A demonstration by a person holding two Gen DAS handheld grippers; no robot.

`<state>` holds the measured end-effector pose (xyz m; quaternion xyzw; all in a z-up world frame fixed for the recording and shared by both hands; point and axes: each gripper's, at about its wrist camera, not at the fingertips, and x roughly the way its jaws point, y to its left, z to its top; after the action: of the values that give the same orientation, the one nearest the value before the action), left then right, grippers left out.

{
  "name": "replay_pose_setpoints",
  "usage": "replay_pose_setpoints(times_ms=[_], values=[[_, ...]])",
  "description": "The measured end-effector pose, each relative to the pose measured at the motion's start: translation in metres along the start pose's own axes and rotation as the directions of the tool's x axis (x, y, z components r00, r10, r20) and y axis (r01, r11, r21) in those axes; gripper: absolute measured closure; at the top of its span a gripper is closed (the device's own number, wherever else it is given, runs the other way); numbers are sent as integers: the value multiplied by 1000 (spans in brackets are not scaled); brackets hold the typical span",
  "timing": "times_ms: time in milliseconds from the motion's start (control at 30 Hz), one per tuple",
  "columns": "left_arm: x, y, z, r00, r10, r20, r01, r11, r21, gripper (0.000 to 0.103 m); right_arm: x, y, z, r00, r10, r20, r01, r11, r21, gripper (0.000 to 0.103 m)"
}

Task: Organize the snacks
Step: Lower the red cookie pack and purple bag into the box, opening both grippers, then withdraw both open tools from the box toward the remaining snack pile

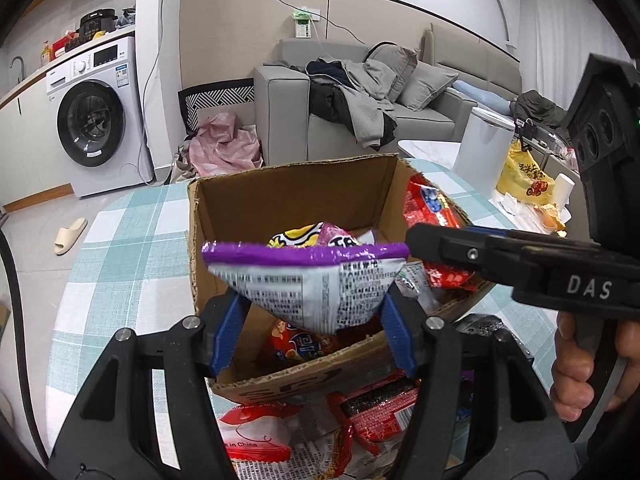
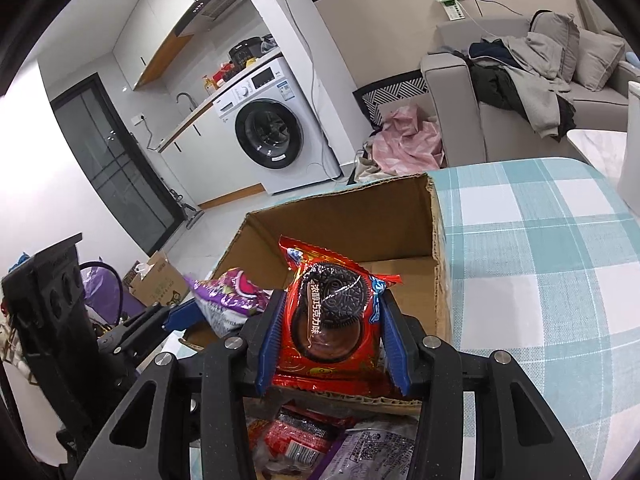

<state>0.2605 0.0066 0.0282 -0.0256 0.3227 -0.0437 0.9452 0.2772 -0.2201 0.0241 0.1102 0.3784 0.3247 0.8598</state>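
An open cardboard box stands on the checked table; it also shows in the right wrist view. My left gripper is shut on a purple-edged white snack packet and holds it over the box's near side. My right gripper is shut on a red Oreo packet above the box's near wall. In the left wrist view the right gripper reaches in from the right with the red packet. Several snack packets lie inside the box.
More red and white snack packets lie on the table in front of the box, also under my right gripper. A white bin and a yellow bag stand at the far right. The checked tablecloth stretches right of the box.
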Motion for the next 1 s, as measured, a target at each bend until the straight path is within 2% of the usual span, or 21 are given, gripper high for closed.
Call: replay_pose_setpoints(times_ms=[167,300,400,467,600,633,667,767,1000], values=[[2,7,1,1000,-3,-17,2,1000,-24,43,1,-7,2,999,39,-21,-38,998,48,57],[-5,2,1,999,36,2,-36,999,7,30,-1,-6,1,999,23,-25,-23,999,33,57],[-15,0,1,999,35,25,-35,999,9,20,-7,-1,-1,1000,13,-7,-13,1000,2,47],[-21,-1,1,999,38,34,-39,999,13,17,-14,1,-4,1000,-6,17,6,1000,-19,30],[-33,-2,-4,999,47,27,-47,999,20,8,-28,2,-9,998,-38,47,40,998,-51,23],[-37,-2,-6,998,51,26,-52,998,21,1,-32,2,-11,998,-43,43,45,998,-53,14],[-41,-1,-9,998,59,31,-59,998,19,1,-35,2,-13,997,-61,42,63,996,-56,4],[-56,-2,-16,998,52,44,-53,998,19,1,-46,3,-19,994,-96,49,99,992,-82,2],[-87,1,-33,996,56,63,-56,998,0,1,-65,-1,-34,994,-95,54,98,993,-65,0]])
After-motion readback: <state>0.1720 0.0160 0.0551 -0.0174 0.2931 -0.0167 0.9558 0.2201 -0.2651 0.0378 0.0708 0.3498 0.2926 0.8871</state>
